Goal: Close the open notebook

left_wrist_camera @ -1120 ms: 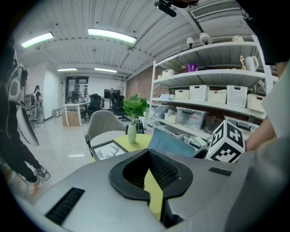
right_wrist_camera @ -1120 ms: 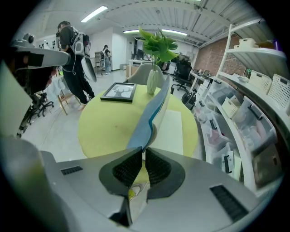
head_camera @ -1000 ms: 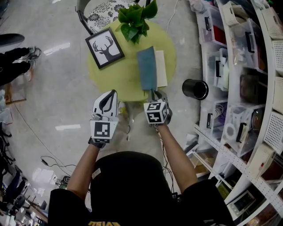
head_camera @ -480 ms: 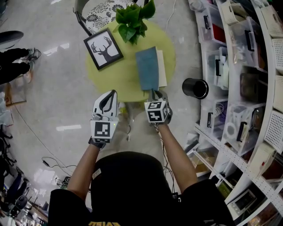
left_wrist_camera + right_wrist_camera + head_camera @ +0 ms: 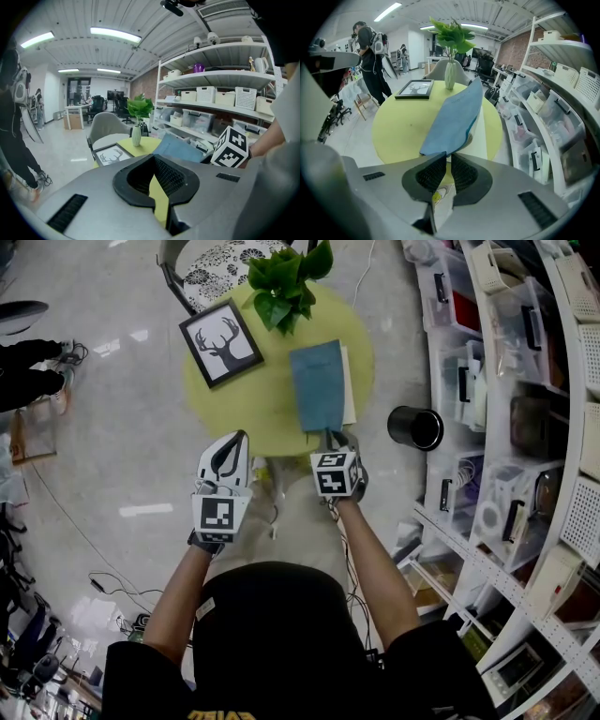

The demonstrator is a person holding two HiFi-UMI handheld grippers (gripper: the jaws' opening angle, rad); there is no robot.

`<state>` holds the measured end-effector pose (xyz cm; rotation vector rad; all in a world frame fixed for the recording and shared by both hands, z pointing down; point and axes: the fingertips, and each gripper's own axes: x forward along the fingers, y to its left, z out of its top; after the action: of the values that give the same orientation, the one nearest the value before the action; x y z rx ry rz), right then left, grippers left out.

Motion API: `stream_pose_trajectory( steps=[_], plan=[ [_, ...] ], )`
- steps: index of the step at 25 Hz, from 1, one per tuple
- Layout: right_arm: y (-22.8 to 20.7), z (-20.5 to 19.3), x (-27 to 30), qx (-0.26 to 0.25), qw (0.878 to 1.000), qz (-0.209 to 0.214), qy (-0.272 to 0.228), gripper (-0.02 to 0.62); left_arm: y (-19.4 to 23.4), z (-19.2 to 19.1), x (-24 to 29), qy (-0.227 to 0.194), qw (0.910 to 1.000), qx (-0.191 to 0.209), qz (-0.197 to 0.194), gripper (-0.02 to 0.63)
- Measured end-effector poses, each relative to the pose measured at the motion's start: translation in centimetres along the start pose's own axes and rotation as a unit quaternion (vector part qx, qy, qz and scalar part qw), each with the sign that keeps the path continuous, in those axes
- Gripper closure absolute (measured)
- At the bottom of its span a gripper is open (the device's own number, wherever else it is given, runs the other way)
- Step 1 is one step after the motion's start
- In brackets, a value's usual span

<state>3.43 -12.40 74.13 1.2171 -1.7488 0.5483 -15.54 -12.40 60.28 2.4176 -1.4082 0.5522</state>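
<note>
Notebook [image 5: 319, 385] lies on the right half of the round yellow-green table [image 5: 253, 413]. Its blue cover [image 5: 454, 115] is lifted off the cream pages [image 5: 348, 381] and tilted over them, so only a strip of page shows along the right side.

At the far left, a person's dark legs [image 5: 26, 371] stand on the pale floor. On the table's left part rests a framed deer picture [image 5: 221, 341]. Just right of it, at the far edge, a leafy plant [image 5: 286, 282] stands in a white vase [image 5: 449, 75], with a grey chair [image 5: 211, 263] behind it.

On the near side, the left gripper [image 5: 243, 438] hangs at the table's near edge, well apart from the notebook. Its jaw tips meet and nothing sits between them. To its right, the right gripper [image 5: 330, 437] points steeply down at the notebook's near end. Its jaws are pressed together on the near corner of the blue cover and hold that cover up off the pages.

Right of the table, a black round bin [image 5: 414, 428] stands on the floor. Beyond it, curved white shelving [image 5: 487, 549] carries clear storage boxes.
</note>
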Motion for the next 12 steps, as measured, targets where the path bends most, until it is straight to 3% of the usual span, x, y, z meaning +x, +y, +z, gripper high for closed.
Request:
stream_pose_trajectory(
  steps=[5,12],
  plan=[
    [-0.2,-0.3,0.4,0.004,1.000,0.000,0.006,0.561,0.5,0.4,-0.1,-0.002,0.9999,0.012,0.006,0.588],
    [-0.4,-0.8,1.2,0.012,1.000,-0.002,0.015,0.558,0.4,0.4,0.0,-0.014,0.9999,0.001,0.006,0.588]
  ],
)
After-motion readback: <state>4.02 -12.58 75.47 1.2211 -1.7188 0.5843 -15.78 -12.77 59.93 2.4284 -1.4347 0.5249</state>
